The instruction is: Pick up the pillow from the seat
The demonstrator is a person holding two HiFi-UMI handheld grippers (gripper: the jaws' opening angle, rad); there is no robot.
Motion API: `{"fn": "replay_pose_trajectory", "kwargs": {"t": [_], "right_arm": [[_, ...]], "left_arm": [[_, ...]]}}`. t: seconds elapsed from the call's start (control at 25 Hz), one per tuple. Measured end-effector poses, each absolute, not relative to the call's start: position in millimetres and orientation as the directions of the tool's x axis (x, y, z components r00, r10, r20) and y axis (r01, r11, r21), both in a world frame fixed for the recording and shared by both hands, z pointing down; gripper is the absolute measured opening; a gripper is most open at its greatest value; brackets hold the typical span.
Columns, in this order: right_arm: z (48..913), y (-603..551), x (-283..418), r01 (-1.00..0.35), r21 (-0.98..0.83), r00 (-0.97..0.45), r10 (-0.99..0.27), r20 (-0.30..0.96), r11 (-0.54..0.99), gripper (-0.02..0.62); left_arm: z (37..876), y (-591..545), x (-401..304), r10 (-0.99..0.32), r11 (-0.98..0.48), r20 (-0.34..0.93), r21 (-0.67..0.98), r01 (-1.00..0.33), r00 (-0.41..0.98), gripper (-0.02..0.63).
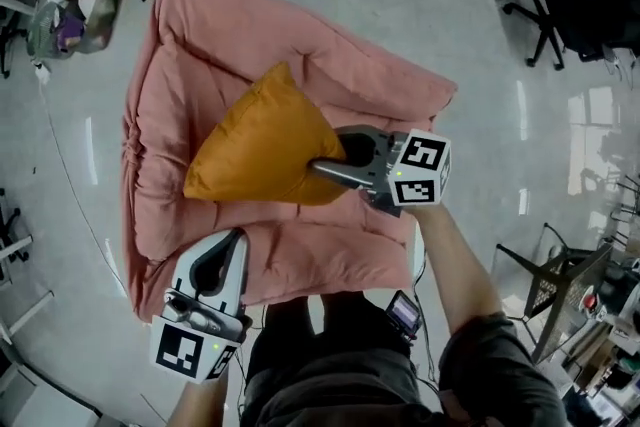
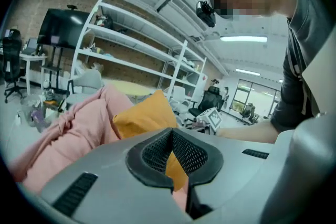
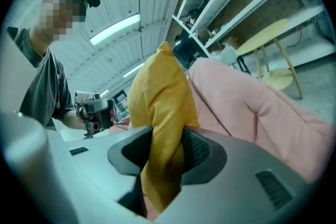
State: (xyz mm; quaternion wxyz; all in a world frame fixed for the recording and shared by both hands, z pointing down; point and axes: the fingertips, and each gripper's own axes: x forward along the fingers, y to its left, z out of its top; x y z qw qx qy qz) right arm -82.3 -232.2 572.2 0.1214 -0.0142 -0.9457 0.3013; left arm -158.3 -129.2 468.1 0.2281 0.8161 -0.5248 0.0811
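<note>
Pinching — right gripper (image 1: 323,165) fingers clamped on pillow (image 1: 255,143) edge | seat (image 1: 205,35) below

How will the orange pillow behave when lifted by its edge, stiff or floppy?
Probably floppy: the pillow bunches where the right gripper pinches its edge, so it should sag when lifted. Likely light for its size, since it looks puffy. Its cloth cover seems unlikely to slip.
</note>
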Motion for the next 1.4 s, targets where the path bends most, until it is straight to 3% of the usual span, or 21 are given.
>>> {"fn": "replay_pose_trajectory", "kwargs": {"t": [0.36, 0.68, 1.04, 1.4], "right_arm": [[390, -232, -54, -0.193, -0.495, -0.981, -0.156, 0.115, 0.847, 0.156], [265, -198, -28, -0.264, -0.462, -0.947, -0.318, -0.040, 0.847, 0.156], [211, -166, -11, -0.303, -0.477, -0.904, -0.408, -0.130, 0.825, 0.156], [204, -159, -10, -0.316, -0.484, -0.894, -0.427, -0.136, 0.816, 0.156]], "left_arm": [[332, -114, -162, -0.858, -0.423, 0.244, 0.159, -0.892, 0.451, 0.012], [261, -88, -161, -0.867, -0.469, 0.149, 0.080, -0.880, 0.476, 0.012], [226, -70, -151, -0.852, -0.514, 0.085, 0.052, -0.856, 0.516, 0.012], [213, -74, -152, -0.845, -0.528, 0.073, 0.046, -0.848, 0.530, 0.012]]}}
